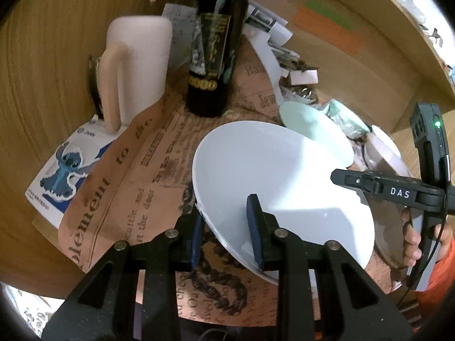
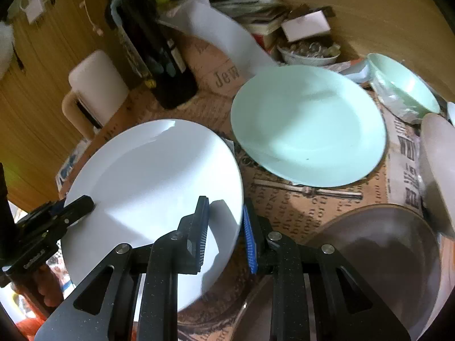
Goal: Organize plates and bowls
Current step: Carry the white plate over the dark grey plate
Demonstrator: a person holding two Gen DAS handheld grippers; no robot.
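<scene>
A wooden table spreads under me, covered by a brown newsprint-patterned cloth, with a dark bottle and a pale jug standing at the back. Both my grippers angle downward at the white plate, which sits tilted off the cloth: my left gripper is clamped on its near rim, my right gripper is clamped on the opposite edge. Beside it lie a mint plate and a mint bowl (contents unclear), then a dark glossy bowl.
</scene>
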